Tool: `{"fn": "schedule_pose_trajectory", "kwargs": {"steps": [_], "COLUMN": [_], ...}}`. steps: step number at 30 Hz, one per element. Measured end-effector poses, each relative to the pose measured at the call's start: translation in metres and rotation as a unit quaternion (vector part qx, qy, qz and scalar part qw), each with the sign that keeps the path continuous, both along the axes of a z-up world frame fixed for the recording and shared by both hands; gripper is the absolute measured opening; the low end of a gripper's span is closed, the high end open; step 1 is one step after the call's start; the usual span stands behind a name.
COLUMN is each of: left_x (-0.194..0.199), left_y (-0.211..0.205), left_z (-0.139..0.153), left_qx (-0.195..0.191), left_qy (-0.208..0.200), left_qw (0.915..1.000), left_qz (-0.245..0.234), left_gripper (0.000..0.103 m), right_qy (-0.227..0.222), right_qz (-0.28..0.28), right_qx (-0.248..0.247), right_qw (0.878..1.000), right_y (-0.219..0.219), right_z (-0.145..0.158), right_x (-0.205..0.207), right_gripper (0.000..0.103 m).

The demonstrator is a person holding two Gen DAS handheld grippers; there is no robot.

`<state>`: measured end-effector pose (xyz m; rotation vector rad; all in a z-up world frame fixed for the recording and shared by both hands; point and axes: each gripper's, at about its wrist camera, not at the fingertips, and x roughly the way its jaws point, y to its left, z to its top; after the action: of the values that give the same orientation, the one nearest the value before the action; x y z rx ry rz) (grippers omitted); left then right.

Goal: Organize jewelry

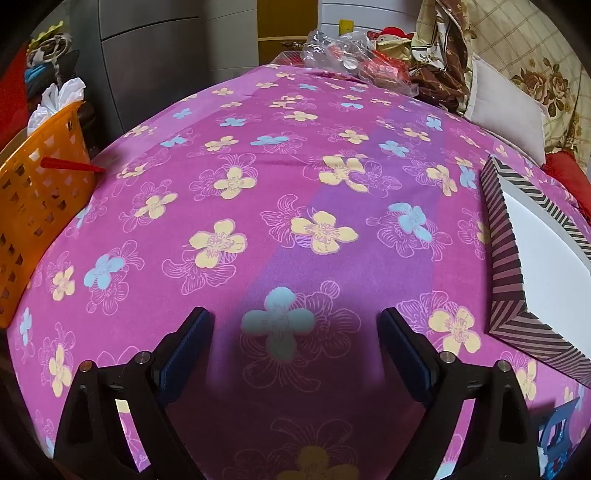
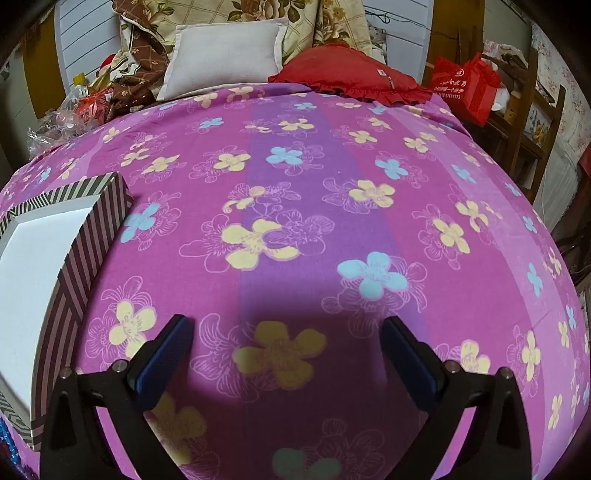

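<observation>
The left gripper (image 1: 295,325) had black angular plastic arms with blue pads on its fingers (image 1: 188,347) and silver round screws at the joints. The right gripper (image 2: 288,332) matched it: black frame, blue pads, silver screws.

You are looking across a bed (image 2: 295,206) covered in a pink and purple sheet printed with yellow and blue flowers. At its head lie a grey pillow (image 2: 225,51), a red cushion (image 2: 347,74) and a floral quilt (image 2: 258,14). To the bed's left stand an orange basket (image 1: 40,206) and a grey cabinet (image 1: 155,55). A wooden chair (image 2: 524,122) with a red bag (image 2: 465,85) stands to the right.
</observation>
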<state>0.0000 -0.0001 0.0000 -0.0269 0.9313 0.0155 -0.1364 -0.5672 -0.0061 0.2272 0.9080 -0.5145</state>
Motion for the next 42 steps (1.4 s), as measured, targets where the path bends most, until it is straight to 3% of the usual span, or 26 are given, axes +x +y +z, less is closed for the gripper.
{"fn": "schedule_pose_trajectory", "kwargs": {"steps": [7, 9, 11, 14, 18, 23, 28, 34, 39, 42], "left_x": [-0.008, -0.008, -0.019, -0.033, -0.059, -0.101, -0.135, -0.165, -0.186, -0.197], "left_y": [0.000, -0.003, -0.009, -0.012, -0.026, -0.038, -0.048, -0.063, -0.072, -0.077], "left_z": [0.001, 0.001, 0.003, 0.009, 0.028, 0.054, 0.060, 0.064, 0.068, 0.072], "left_qx": [-0.001, -0.001, 0.001, -0.005, -0.001, -0.008, -0.019, 0.000, 0.005, 0.005], "left_qy": [0.001, 0.008, 0.011, 0.020, -0.008, -0.057, -0.062, -0.067, -0.070, -0.079], "left_qw": [1.0000, 1.0000, 0.9999, 0.9995, 0.9990, 0.9965, 0.9957, 0.9954, 0.9939, 0.9921], "left_qz": [0.002, -0.002, -0.011, -0.026, -0.045, -0.060, -0.065, -0.068, -0.086, -0.097], "left_gripper": [0.087, 0.083, 0.070, 0.067, 0.067, 0.067, 0.067, 0.067, 0.067, 0.067], "right_qy": [0.000, 0.001, 0.015, 0.046, 0.015, -0.043, -0.132, -0.114, -0.100, -0.107], "right_qz": [-0.003, -0.006, 0.007, 0.043, 0.045, 0.080, 0.130, 0.162, 0.157, 0.146], "right_qx": [0.000, 0.000, 0.011, 0.038, 0.076, 0.038, 0.055, 0.065, 0.079, 0.062], "right_qw": [1.000, 1.000, 1.000, 0.997, 0.996, 0.995, 0.981, 0.978, 0.979, 0.982], "right_y": [0.000, 0.001, 0.002, 0.009, 0.038, 0.099, 0.154, 0.216, 0.237, 0.245], "right_z": [0.000, 0.000, 0.001, 0.005, 0.010, 0.042, 0.067, 0.058, 0.053, 0.058], "right_x": [0.000, 0.000, -0.001, -0.005, -0.046, -0.103, -0.146, -0.155, -0.156, -0.163], "right_gripper": [0.103, 0.103, 0.103, 0.103, 0.101, 0.101, 0.101, 0.101, 0.101, 0.101]}}
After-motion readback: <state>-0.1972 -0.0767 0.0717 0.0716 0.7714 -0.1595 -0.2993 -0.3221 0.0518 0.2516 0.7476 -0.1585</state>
